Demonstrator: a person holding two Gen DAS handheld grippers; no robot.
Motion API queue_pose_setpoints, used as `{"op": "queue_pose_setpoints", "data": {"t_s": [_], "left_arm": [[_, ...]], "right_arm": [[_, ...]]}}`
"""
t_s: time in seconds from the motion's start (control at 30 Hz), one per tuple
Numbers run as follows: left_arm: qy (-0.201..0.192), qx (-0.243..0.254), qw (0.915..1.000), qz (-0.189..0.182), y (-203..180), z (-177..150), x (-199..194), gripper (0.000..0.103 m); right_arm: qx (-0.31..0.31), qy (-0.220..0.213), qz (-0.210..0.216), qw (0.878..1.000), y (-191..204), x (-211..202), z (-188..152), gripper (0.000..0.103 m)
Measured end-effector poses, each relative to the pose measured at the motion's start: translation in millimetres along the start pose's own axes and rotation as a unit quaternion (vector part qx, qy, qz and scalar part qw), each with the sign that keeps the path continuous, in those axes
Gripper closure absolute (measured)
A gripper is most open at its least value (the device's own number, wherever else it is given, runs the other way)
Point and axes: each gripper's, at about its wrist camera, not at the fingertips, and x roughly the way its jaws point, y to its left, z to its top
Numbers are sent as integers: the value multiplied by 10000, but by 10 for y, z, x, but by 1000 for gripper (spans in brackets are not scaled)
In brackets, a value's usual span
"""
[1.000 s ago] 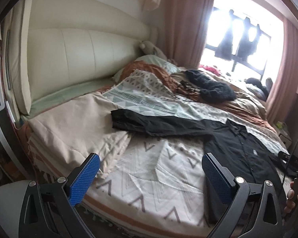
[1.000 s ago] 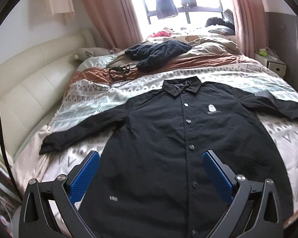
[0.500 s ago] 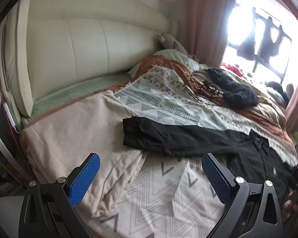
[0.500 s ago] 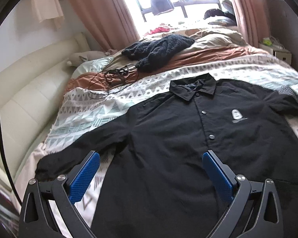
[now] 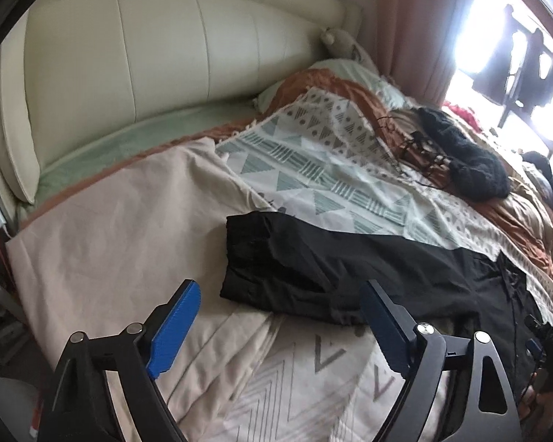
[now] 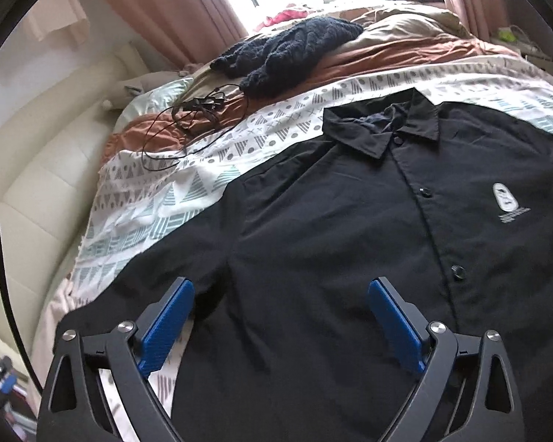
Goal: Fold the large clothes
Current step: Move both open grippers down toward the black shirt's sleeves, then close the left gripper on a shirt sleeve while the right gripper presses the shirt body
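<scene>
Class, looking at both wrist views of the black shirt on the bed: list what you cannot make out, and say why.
- black shirt, right wrist view: its hem and far sleeve are cut off by the picture edge.
- chest logo, right wrist view: lettering too small to read.
- sleeve cuff, left wrist view: folds blurred, detail unclear.
- window, left wrist view: glare hides the hanging clothes' detail.

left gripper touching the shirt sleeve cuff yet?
Apart. The left wrist view shows the left gripper open, with bare bedding visible between its blue pads and the black shirt's sleeve cuff.
</scene>
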Motion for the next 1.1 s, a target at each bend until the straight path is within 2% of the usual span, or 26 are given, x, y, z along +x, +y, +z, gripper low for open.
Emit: {"op": "queue_pose_setpoints", "data": {"t_s": [0.2,0.27,0.33,0.4,0.5,0.6,0.63,0.67,0.7,0.73,0.83,0.93,0.97,1.1], "left_arm": [[445,-169,9984,311,120,91,494,29],[549,-221,9973,425,175,101,613,30],[689,-317,9959,492,234,91,731,30],[782,-395,9947,536,277,81,828,30],[928,-478,9931,529,300,41,942,30],[1097,-498,9911,568,303,-12,1092,31],[1194,-514,9900,552,315,-33,1163,34],[1276,-569,9890,478,331,-53,1219,44],[1326,-640,9883,393,346,-69,1252,49],[1291,-636,9886,445,346,-72,1250,50],[1172,-461,9901,616,306,-24,1210,67],[1017,-424,9925,521,261,63,1101,79],[936,-375,9937,492,222,106,1053,96],[554,-167,9977,350,-27,292,735,96]], "right_arm": [[158,120,107,9997,-31,293,165,7],[279,212,268,9990,-38,401,208,9],[358,367,520,9973,-17,523,227,27],[353,521,652,9959,19,644,236,38],[363,665,835,9936,72,811,230,46],[473,846,1201,9880,99,965,220,55],[489,871,1266,9869,107,993,219,56],[516,892,1307,9861,112,1030,212,56],[567,916,1343,9851,109,1065,205,57],[632,941,1408,9835,102,1099,195,59],[809,1109,1649,9767,101,1223,147,66],[950,1458,1806,9680,104,1428,36,68],[971,1516,1782,9674,97,1461,9,70],[1096,1548,1897,9633,69,1364,31,72]]}}
